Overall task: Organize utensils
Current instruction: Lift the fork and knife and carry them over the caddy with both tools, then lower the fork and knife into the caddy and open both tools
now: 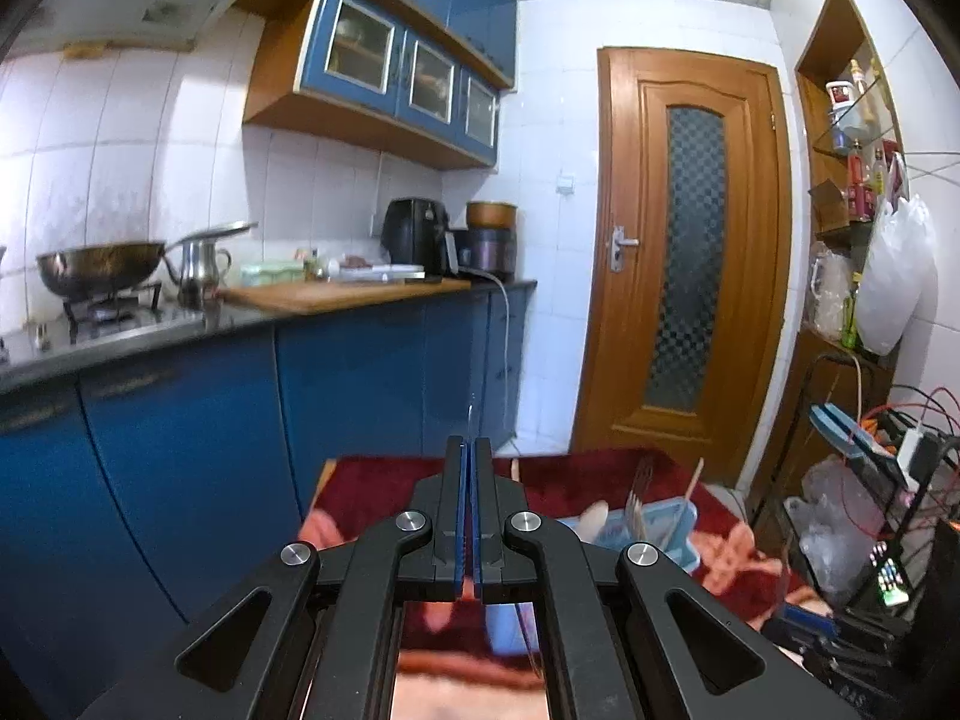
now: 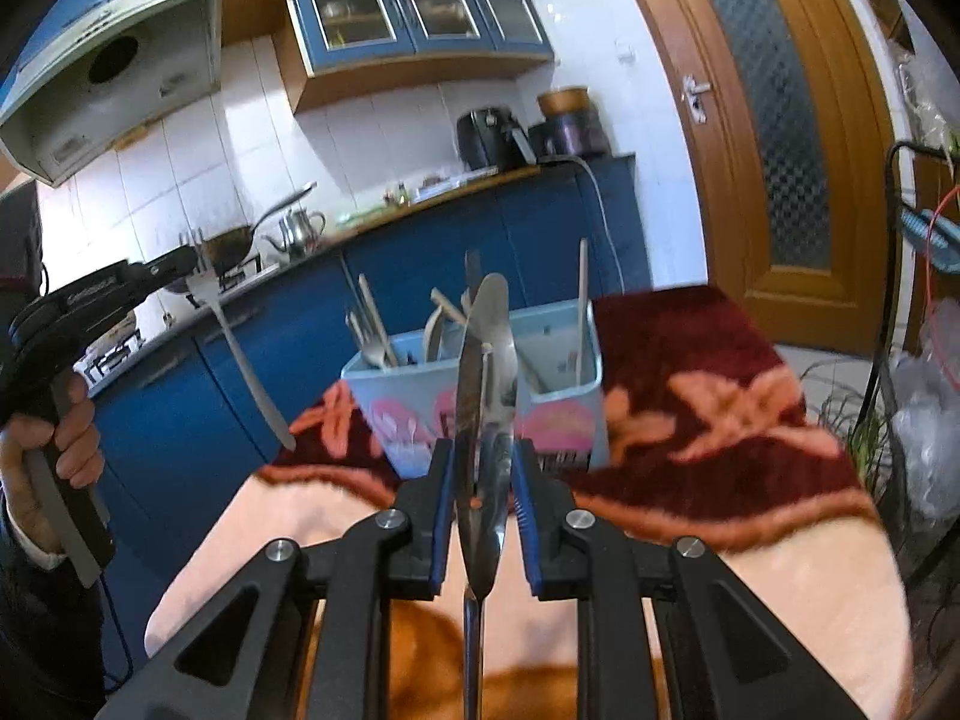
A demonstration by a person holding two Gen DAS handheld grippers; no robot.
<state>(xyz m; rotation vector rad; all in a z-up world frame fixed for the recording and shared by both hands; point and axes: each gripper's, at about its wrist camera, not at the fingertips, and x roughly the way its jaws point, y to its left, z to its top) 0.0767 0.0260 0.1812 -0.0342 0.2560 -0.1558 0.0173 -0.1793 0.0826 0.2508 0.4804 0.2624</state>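
The right gripper (image 2: 480, 462) has its fingers clenched on two metal spoons (image 2: 495, 396), shiny, bowls upward. The left gripper (image 2: 189, 261) grasps one steel fork (image 2: 240, 354), handle hanging down. Beyond stands one light-blue utensil holder (image 2: 474, 408) with pink flowers, on a red floral cloth (image 2: 708, 396) covering the bench.

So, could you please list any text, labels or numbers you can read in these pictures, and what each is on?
None can be read.
Grey lettering on the black left tool: too blurred.
Dark print on the pale blue plastic utensil caddy: too blurred.
Labels on shelf bottles: too small.
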